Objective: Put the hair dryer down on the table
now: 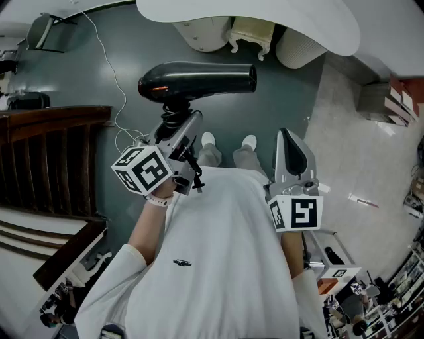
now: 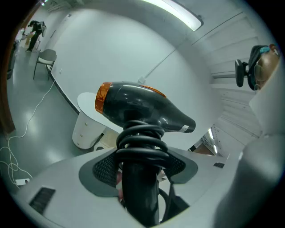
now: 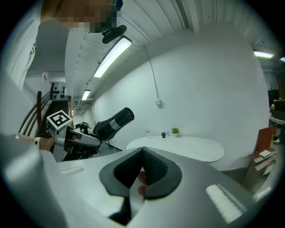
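Observation:
A black hair dryer [image 1: 199, 81] with an orange rear end [image 2: 103, 98] is held up in the air, nozzle pointing right in the head view. My left gripper [image 1: 179, 122] is shut on its handle [image 2: 140, 187], just below the coiled cord [image 2: 141, 144]. The round white table [image 1: 265, 20] lies beyond the dryer, at the top of the head view. My right gripper [image 1: 291, 151] hangs in front of my body, shut and empty, its pads [image 3: 153, 167] pressed together. In the right gripper view the dryer [image 3: 113, 124] and my left gripper [image 3: 67, 136] are at the left, with the table [image 3: 187, 148] behind.
Dark wooden railings [image 1: 46, 152] stand at the left. A white cable [image 1: 119, 93] trails over the grey floor. The table's white base [image 1: 202, 33] and a small cream stool [image 1: 252, 33] sit under its edge. Small items [image 3: 171, 132] stand on the table. Boxes [image 1: 397, 99] are at the right.

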